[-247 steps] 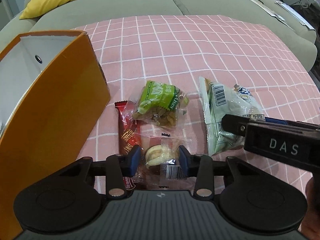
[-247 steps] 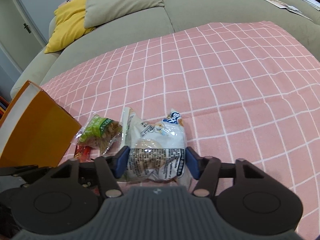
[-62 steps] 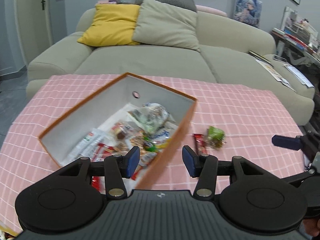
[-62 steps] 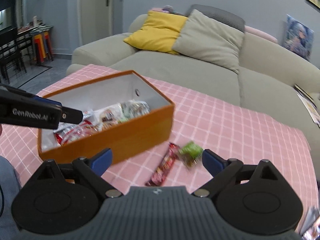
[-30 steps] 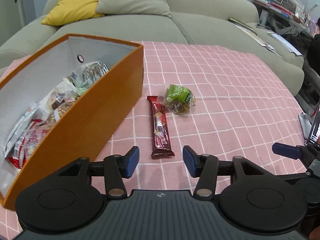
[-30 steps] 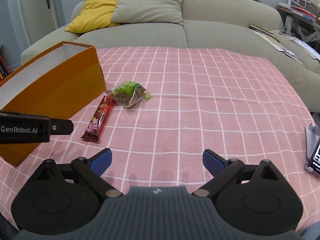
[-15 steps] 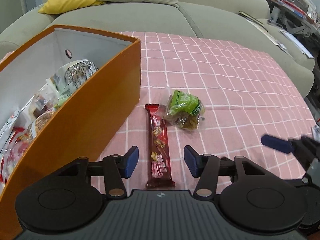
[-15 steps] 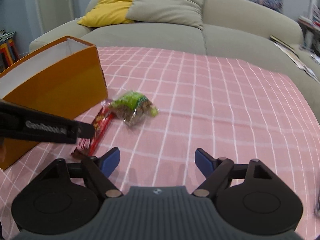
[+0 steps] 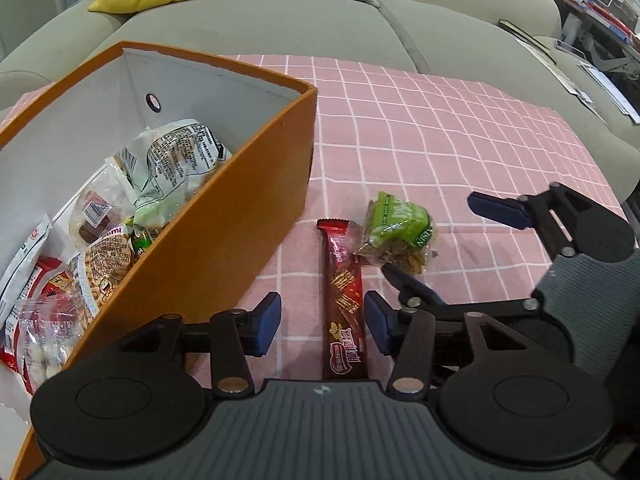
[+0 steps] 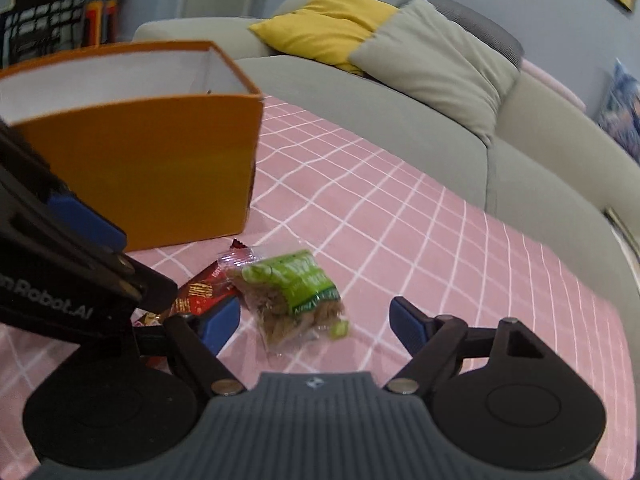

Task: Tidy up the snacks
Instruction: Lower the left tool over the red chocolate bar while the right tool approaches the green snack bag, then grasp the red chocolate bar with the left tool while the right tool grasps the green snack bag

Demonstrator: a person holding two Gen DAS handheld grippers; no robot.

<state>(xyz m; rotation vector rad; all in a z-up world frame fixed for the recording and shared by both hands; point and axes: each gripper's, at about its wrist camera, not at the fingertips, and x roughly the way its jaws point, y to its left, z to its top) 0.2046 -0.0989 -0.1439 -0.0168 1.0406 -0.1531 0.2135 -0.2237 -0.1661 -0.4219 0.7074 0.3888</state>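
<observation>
Left wrist view puts the red chocolate bar (image 9: 345, 300) at lower centre, lying on the pink-checked counter (image 9: 460, 128) between the jaws of our left gripper (image 9: 323, 322); they have just been closing but stand apart, not touching it. Its long axis runs straight up the frame, in line with the fingers. The green snack packet (image 9: 400, 236) lies just right of the bar's far end, and in the right wrist view it sits between the spread jaws of our right gripper (image 10: 316, 316). The orange box (image 9: 224, 216) holding the other snacks fills the left.
</observation>
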